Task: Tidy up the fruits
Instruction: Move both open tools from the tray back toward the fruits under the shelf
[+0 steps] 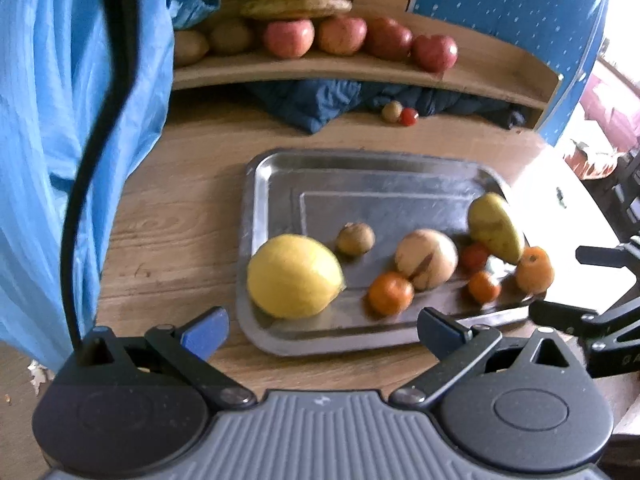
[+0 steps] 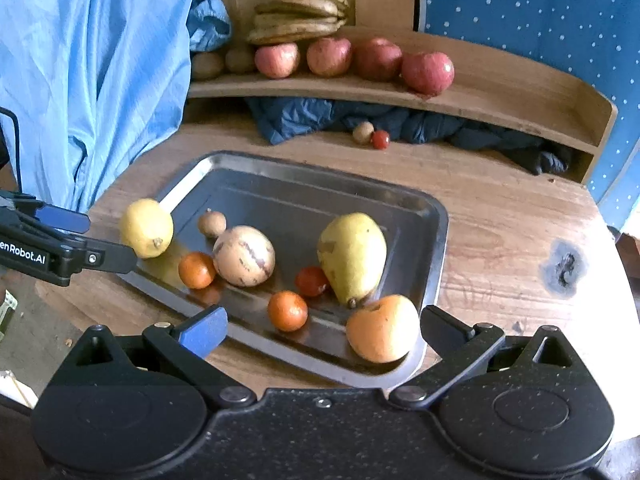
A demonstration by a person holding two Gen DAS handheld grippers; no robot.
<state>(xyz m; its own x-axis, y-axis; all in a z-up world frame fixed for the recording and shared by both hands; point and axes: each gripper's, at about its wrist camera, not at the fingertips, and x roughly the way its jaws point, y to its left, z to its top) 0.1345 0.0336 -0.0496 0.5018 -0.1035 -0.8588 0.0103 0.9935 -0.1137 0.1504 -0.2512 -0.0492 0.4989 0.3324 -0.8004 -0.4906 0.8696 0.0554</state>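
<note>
Your left gripper and right gripper both stand apart, holding nothing, near the tray with the lemon

Both wrist views look forward and down, close over the worktop, sharing the tray and the shelf.

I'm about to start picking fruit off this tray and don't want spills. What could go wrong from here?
1. The round fruits sit loose on the smooth metal tray; nudging the small orange may send it rolling.
2. The large orange lies against the tray's near rim, so it could tip out.
3. The pear touches the red fruit; lifting one may shift the other.
</note>
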